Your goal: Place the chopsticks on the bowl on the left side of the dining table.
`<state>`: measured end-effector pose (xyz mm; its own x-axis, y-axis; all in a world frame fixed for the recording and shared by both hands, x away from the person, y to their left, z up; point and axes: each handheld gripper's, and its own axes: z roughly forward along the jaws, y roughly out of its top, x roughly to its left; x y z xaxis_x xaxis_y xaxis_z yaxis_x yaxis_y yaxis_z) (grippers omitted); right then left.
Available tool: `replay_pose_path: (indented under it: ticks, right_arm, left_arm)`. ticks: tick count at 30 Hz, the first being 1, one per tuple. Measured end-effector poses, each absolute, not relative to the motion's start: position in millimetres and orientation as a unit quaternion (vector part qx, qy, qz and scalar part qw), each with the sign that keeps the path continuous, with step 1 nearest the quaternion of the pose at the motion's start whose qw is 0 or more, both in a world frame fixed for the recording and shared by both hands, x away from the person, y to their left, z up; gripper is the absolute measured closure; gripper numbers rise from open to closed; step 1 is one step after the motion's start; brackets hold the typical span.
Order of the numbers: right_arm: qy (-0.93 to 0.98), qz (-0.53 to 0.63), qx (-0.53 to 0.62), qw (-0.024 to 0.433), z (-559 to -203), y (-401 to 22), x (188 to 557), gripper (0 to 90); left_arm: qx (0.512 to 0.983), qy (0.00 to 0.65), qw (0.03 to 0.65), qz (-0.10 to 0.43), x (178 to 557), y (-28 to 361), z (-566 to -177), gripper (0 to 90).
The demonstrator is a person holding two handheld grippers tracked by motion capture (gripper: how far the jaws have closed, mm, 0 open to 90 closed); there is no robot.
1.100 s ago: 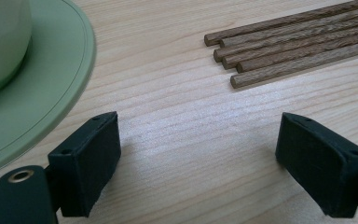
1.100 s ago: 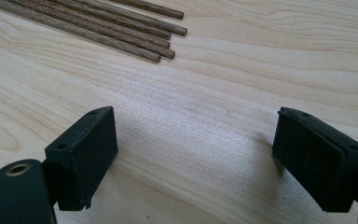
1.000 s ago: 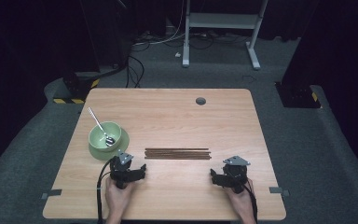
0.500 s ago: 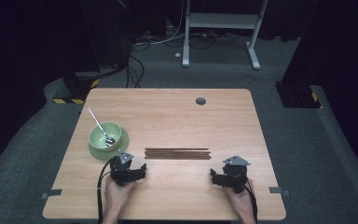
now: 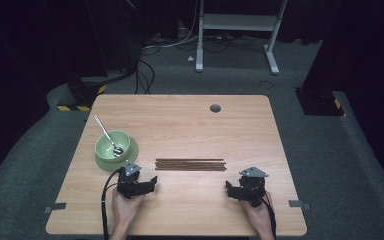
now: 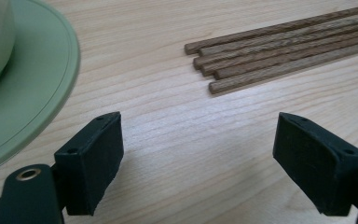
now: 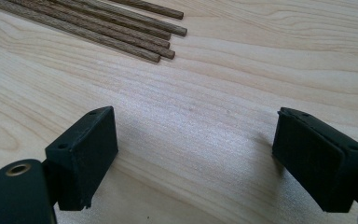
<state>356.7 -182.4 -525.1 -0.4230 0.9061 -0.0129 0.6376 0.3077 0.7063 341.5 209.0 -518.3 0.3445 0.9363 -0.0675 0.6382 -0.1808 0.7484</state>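
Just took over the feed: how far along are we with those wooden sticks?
Nothing looks done yet: the wooden sticks lie bundled on the table, untouched. The left gripper and the right gripper sit open and empty near the bundle's ends. Grasping and moving them remains.

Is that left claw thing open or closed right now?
Open. The left gripper has its black jaws spread wide over bare table, short of the wooden sticks.

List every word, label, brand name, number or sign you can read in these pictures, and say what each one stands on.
None: no readable text on the wooden sticks, green bowl, saucer, table or either gripper.
Yellow-black hazard stripes on the floor base carry no words.
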Motion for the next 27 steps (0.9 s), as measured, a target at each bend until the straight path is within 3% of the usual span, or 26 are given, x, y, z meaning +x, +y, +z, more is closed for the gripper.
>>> replay_pose_path:
  ticks: [27]
  right_arm:
    - [0.781,0.319,0.494,0.211,-525.2,-182.3,356.7,13.6]
  left_arm:
    - [0.762,0.472,0.404,0.184,339.3,188.7,-484.6,19.2]
